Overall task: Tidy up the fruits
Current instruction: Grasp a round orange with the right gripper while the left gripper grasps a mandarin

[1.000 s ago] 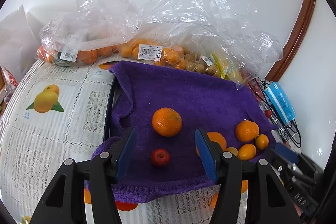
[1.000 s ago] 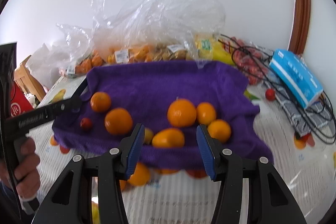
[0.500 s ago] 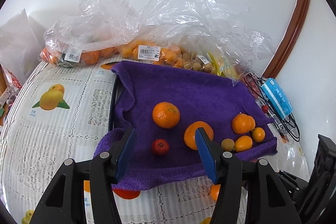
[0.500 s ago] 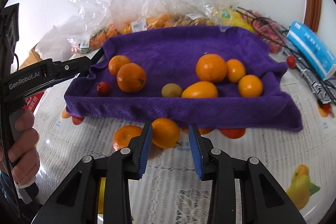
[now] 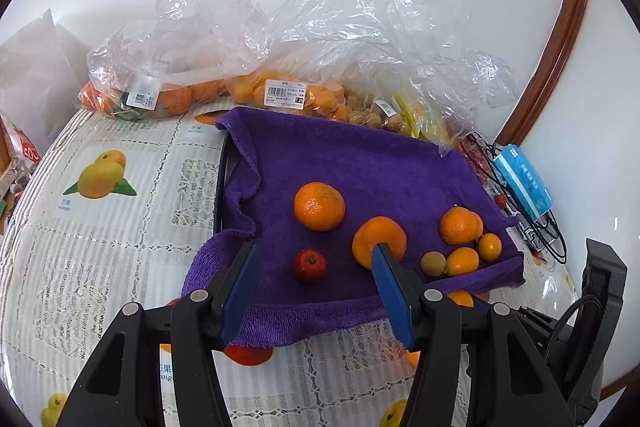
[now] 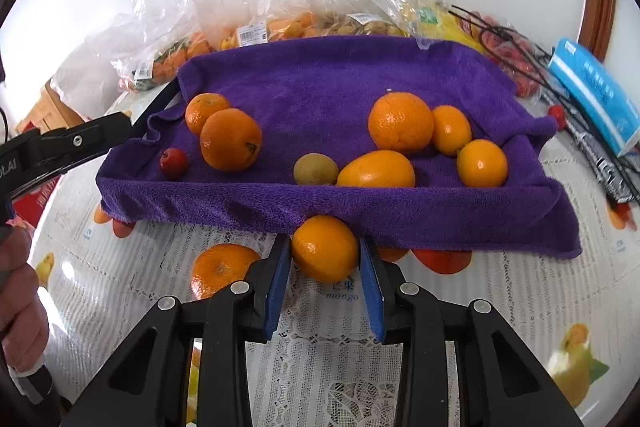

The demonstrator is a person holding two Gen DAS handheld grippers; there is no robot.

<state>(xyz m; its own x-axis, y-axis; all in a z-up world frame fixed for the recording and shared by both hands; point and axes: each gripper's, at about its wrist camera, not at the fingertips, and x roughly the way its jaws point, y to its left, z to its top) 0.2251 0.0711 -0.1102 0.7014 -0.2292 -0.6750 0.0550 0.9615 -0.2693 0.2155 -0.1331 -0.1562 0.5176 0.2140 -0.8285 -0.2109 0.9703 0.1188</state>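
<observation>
A purple towel (image 6: pixel 332 87) lines a tray and carries several oranges, a small red fruit (image 6: pixel 174 162) and a green-brown fruit (image 6: pixel 315 169). My right gripper (image 6: pixel 325 255) has its blue pads against both sides of an orange (image 6: pixel 324 247) lying on the tablecloth at the towel's front edge. My left gripper (image 5: pixel 314 273) is open and empty, hovering over the towel's (image 5: pixel 360 163) near left part, with the red fruit (image 5: pixel 310 265) between its fingers and an orange (image 5: pixel 378 241) behind its right finger. Another orange (image 5: pixel 319 206) lies further in.
Clear plastic bags of oranges and other fruit (image 5: pixel 280 93) stand behind the tray. A blue packet (image 6: pixel 596 95) and black cables (image 5: pixel 536 227) lie at the right. The tablecloth (image 6: pixel 460 307) carries printed fruit pictures. The left hand and its gripper body (image 6: pixel 60 147) show at the left.
My right gripper pulled back from over the towel, came down to the tablecloth and closed on the orange at the towel's edge. My left gripper drew back slightly and stayed open.
</observation>
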